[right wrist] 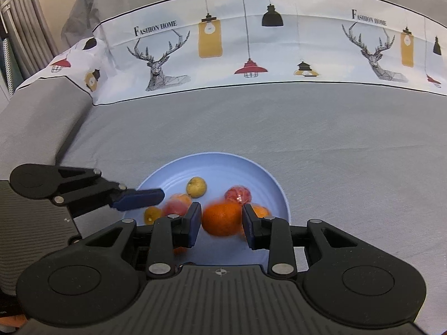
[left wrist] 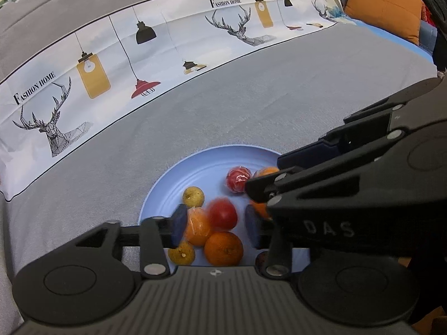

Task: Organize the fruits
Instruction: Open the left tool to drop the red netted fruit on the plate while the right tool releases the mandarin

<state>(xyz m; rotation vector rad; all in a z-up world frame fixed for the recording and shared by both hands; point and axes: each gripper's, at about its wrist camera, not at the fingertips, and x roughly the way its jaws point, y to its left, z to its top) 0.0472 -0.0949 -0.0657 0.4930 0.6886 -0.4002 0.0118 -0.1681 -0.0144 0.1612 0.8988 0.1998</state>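
A light blue plate on the grey cloth holds several fruits. My left gripper is open over the plate, its jaws either side of a wrapped orange fruit, a red fruit and a large orange. Two yellow fruits and a wrapped red fruit lie nearby. My right gripper is open with its jaws on both sides of the large orange; contact is unclear. The right gripper crosses the left wrist view from the right.
A white printed band with deer and lamps runs across the cloth behind the plate. An orange cushion lies far right. Grey cloth spreads around the plate.
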